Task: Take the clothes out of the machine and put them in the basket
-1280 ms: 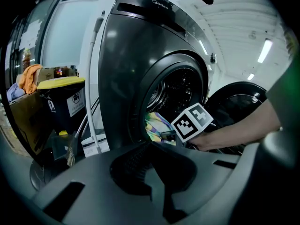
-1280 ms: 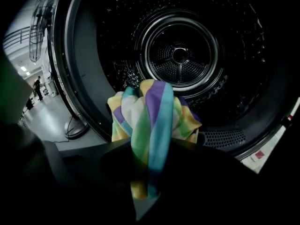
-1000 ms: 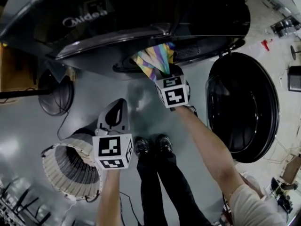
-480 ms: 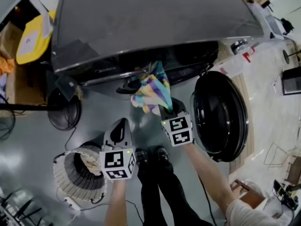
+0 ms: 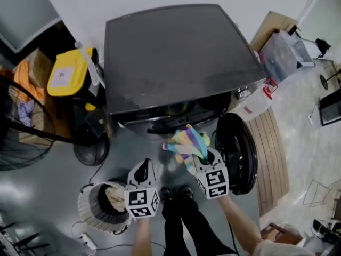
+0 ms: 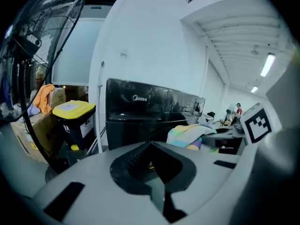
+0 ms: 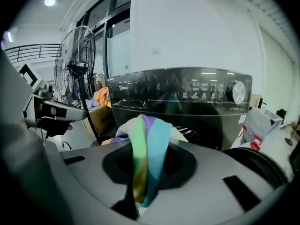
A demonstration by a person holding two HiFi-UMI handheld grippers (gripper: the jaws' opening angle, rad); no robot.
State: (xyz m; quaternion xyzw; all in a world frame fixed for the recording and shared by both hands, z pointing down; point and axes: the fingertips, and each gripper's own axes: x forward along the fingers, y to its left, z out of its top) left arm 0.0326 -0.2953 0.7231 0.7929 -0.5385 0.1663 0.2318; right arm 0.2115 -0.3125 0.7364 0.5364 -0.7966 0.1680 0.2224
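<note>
While the left claw [image 5: 144,165] is closed, the right claw [image 5: 205,154] grips striped cloth [image 5: 186,142] near the Midea machine [image 6: 145,110]

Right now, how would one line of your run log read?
stage: unloading | right gripper: fingers shut on striped cloth, clear of washing machine | left gripper: shut, empty, by basket | door: open

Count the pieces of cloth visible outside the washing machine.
3. A striped cloth hangs from the right gripper by the machine's door; a pale one lies in the basket; an orange one drapes over the box at far left. Others may be hidden.
</note>
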